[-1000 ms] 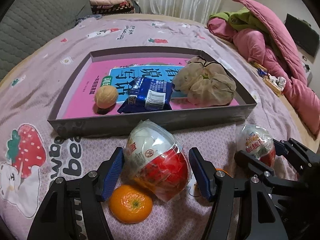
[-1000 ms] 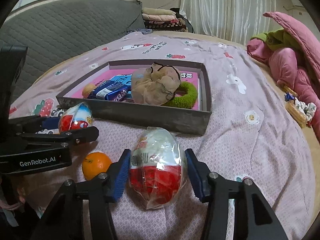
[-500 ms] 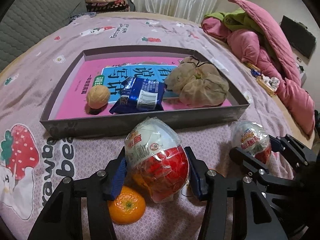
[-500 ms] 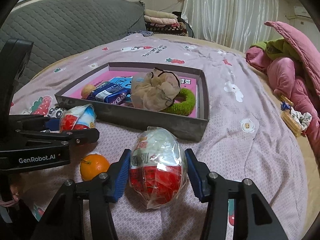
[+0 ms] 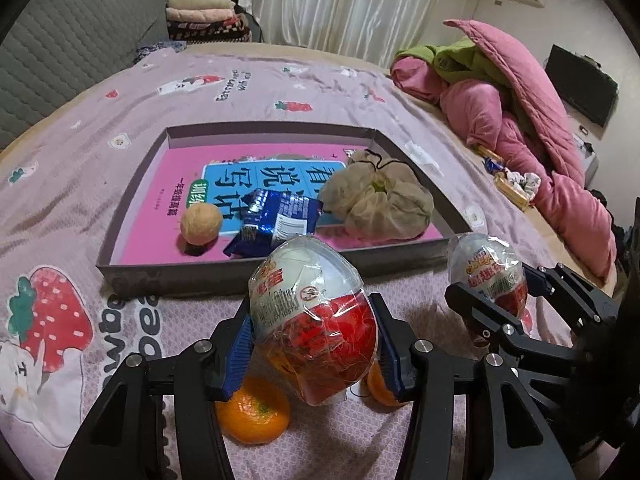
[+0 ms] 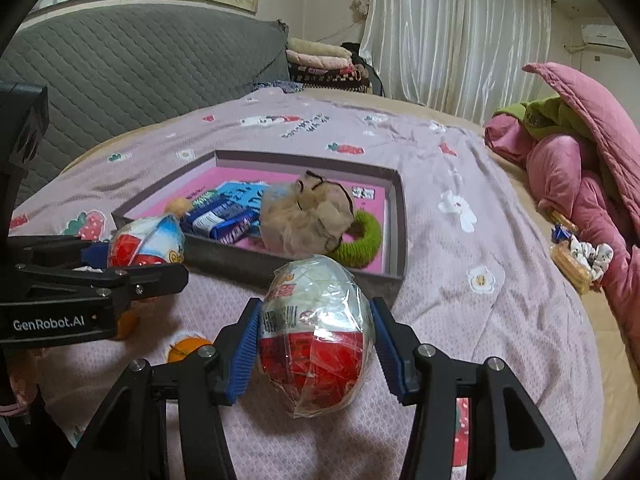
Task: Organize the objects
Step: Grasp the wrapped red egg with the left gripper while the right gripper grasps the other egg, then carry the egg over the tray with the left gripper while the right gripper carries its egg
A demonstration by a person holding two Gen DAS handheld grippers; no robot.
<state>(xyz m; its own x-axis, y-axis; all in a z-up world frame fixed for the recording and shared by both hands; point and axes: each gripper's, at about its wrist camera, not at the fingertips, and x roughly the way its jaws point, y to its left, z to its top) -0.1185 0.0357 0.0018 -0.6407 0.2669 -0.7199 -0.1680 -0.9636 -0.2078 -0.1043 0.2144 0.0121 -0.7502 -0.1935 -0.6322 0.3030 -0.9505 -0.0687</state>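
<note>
My left gripper (image 5: 314,332) is shut on a red-and-white wrapped toy egg (image 5: 312,316), held above the bedspread just in front of the grey tray (image 5: 176,276). My right gripper (image 6: 314,344) is shut on a second wrapped toy egg (image 6: 316,336), also lifted, near the tray's front right corner (image 6: 394,280). Each held egg shows in the other view: the right one (image 5: 488,272), the left one (image 6: 146,240). The tray holds a pink book (image 5: 160,184), a walnut (image 5: 201,224), a blue snack packet (image 5: 276,222), a beige mesh bag (image 5: 380,200) and a green ring (image 6: 360,240).
Two oranges lie on the bedspread under the grippers, one (image 5: 254,416) below my left gripper and one (image 6: 188,352) between the grippers. Pink and green quilts (image 5: 520,112) are piled at the right. A grey padded headboard (image 6: 120,64) stands at the back left.
Both grippers have risen with their eggs and come closer to the tray. The left gripper's jaws closed on its egg over the last second.
</note>
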